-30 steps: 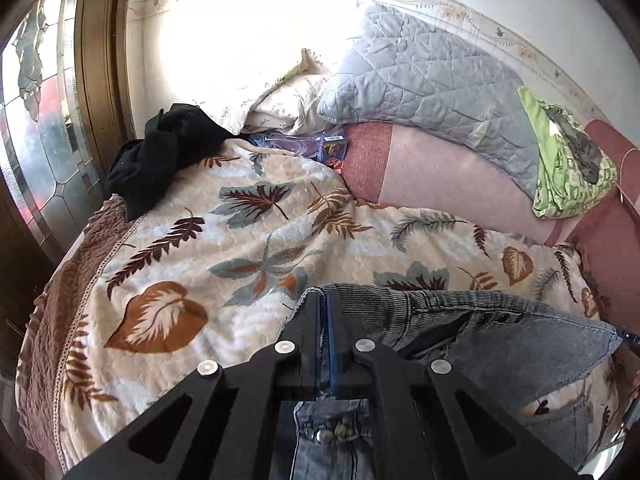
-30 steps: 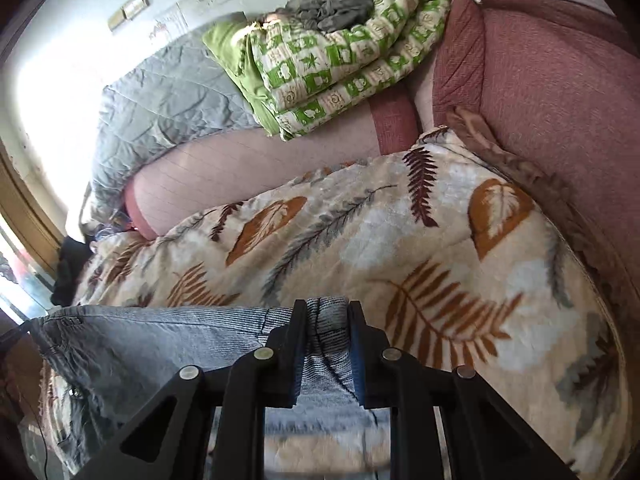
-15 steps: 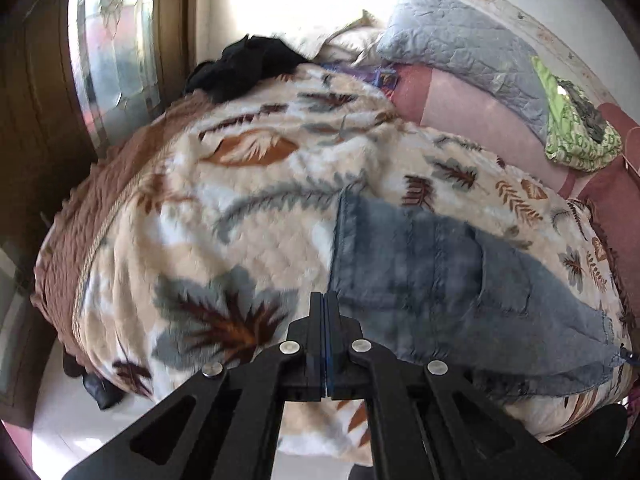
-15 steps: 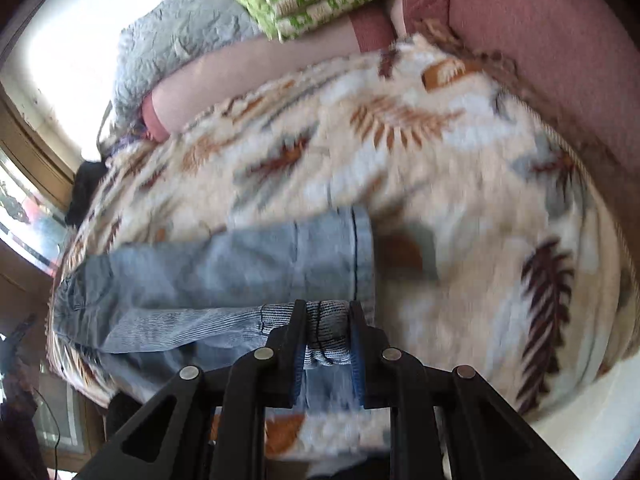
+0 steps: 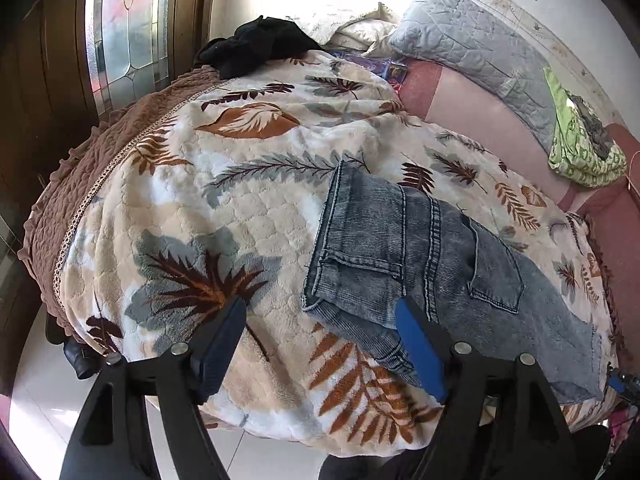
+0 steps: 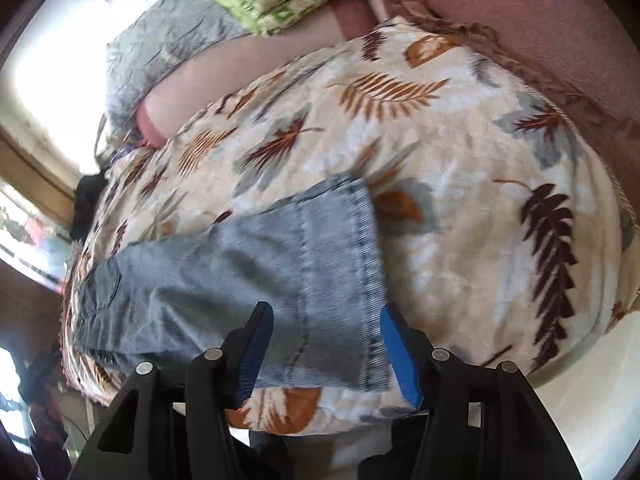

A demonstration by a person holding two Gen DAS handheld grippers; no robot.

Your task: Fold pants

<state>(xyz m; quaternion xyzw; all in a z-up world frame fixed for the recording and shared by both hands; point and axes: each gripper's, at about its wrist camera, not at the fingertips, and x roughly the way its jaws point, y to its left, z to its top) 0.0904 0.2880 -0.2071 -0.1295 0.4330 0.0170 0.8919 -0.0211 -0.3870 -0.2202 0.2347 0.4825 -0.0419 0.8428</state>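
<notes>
While both tools hang above the near edge of the bed, the pants (image 5: 420, 264) lie flat on the leaf-print blanket (image 5: 224, 216), their long axis crosswise, from the waist end at the left to the leg hems at the right. Its jaws opening, the left tool (image 5: 320, 344) grips nothing; the waist corner sits just inside its right finger. Likewise opening, the right tool (image 6: 324, 352) straddles the hem end (image 6: 352, 280) without pressing it. Each hand is nearest its own end. Blur softens the right wrist view, and the near edge of the denim is partly hidden behind the fingers.
</notes>
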